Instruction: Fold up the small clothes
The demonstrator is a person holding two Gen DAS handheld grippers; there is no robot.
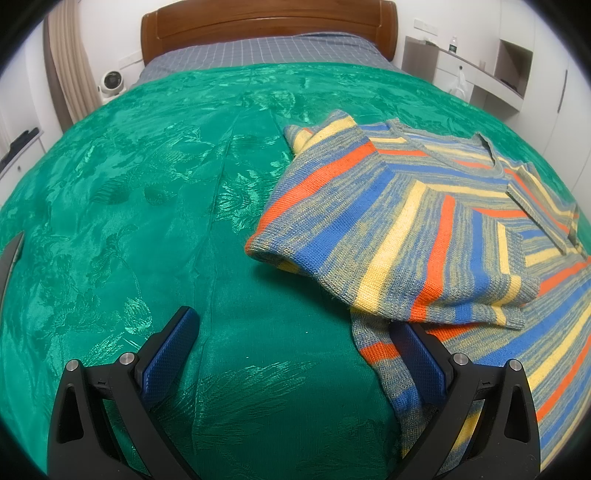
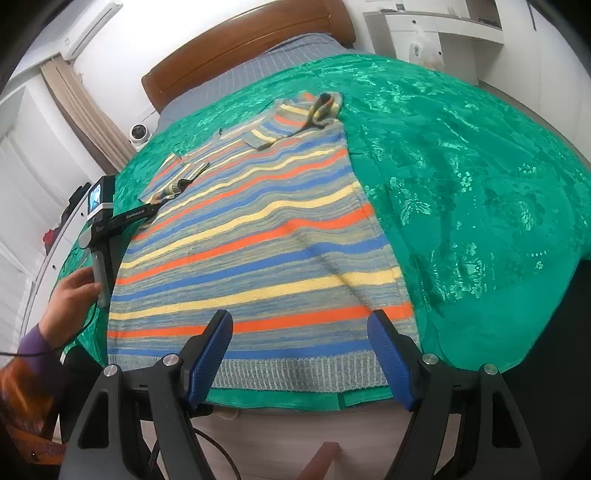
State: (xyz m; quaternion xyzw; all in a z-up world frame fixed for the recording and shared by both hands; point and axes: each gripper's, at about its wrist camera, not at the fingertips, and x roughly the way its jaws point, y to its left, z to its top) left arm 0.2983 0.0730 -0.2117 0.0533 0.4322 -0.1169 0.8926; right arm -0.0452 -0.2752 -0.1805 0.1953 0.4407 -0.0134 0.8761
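Note:
A knit sweater (image 2: 258, 229) with blue, orange and yellow stripes lies flat on the green bedspread (image 2: 461, 184), hem toward me, both sleeves folded onto its body. In the left wrist view the sweater (image 1: 424, 221) fills the right side, one sleeve doubled over it. My left gripper (image 1: 295, 336) is open over the bedspread (image 1: 129, 203), and its right finger (image 1: 417, 354) overlaps the sweater's side edge. My right gripper (image 2: 299, 325) is open just above the hem, nothing pinched. A hand (image 2: 70, 295) holds the left gripper at the sweater's left edge.
A wooden headboard (image 1: 266, 26) and a blue checked sheet (image 1: 266, 50) lie beyond the bedspread. A small white fan (image 1: 110, 82) stands left of the bed, white shelves (image 1: 491, 74) to its right. The bed's near edge (image 2: 295, 400) drops to the floor, where a cable (image 2: 218, 454) runs.

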